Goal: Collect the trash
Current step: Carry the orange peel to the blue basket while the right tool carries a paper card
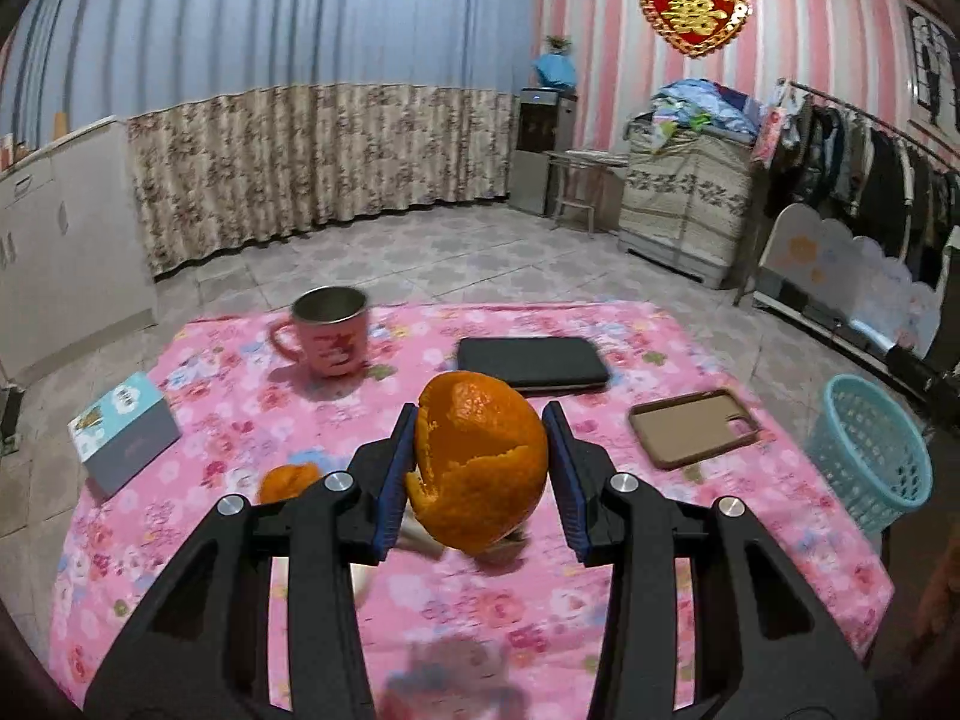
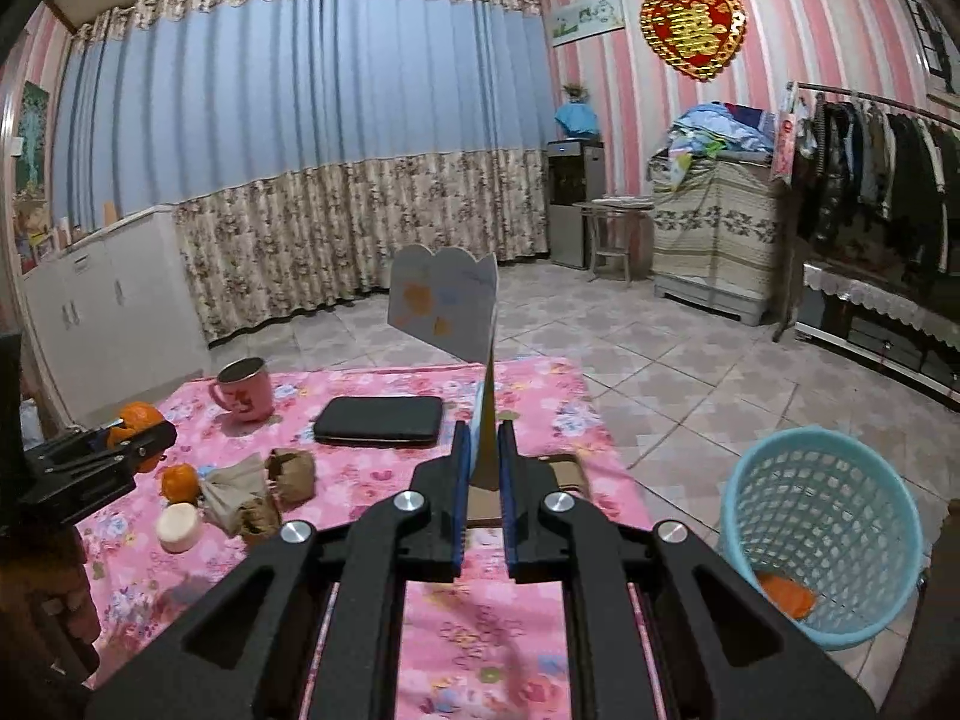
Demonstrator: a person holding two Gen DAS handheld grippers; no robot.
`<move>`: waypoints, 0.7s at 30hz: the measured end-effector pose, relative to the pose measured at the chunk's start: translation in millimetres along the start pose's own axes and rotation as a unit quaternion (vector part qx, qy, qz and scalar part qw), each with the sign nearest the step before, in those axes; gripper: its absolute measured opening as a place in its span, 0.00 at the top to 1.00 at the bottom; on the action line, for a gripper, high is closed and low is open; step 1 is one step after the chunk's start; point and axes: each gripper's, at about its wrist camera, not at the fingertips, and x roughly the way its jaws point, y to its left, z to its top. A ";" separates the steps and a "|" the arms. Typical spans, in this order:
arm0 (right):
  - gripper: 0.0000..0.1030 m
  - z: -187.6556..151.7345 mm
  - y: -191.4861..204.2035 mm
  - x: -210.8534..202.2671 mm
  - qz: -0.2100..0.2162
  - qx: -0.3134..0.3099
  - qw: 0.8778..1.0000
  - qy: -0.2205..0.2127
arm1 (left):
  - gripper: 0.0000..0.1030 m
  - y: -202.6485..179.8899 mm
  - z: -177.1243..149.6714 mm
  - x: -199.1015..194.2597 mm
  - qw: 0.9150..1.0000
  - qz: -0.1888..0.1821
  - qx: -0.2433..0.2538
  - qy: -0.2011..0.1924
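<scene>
My left gripper (image 1: 481, 415) is shut on a large curved piece of orange peel (image 1: 480, 468), held above the pink floral table (image 1: 600, 600). In the right wrist view the same gripper (image 2: 129, 441) and its peel (image 2: 139, 415) show at the far left. My right gripper (image 2: 483, 427) is shut on a thin scalloped card (image 2: 441, 300) that stands upright between its pads. A light blue mesh basket (image 2: 840, 498) stands on the floor to the right of the table, with an orange peel (image 2: 786, 594) inside. The basket (image 1: 864, 462) also shows in the left wrist view.
On the table lie a smaller orange peel (image 2: 180, 480), crumpled brown paper (image 2: 264, 492) and a pale round object (image 2: 179, 528). A pink mug (image 1: 330, 330), a black case (image 1: 531, 363), a brown phone case (image 1: 693, 426) and a small box (image 1: 123, 429) are there too.
</scene>
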 end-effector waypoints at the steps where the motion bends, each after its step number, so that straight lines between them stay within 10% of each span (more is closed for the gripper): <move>1: 0.91 -0.1 -7.0 -3.5 -0.011 0.002 1.000 -0.001 | 0.61 -5.0 1.9 -0.1 1.000 -0.004 0.002 -0.002; 21: 0.91 1.3 -193.6 -76.7 -0.202 0.072 0.976 -0.032 | 0.61 -250.9 37.4 30.3 0.980 -0.181 0.082 -0.025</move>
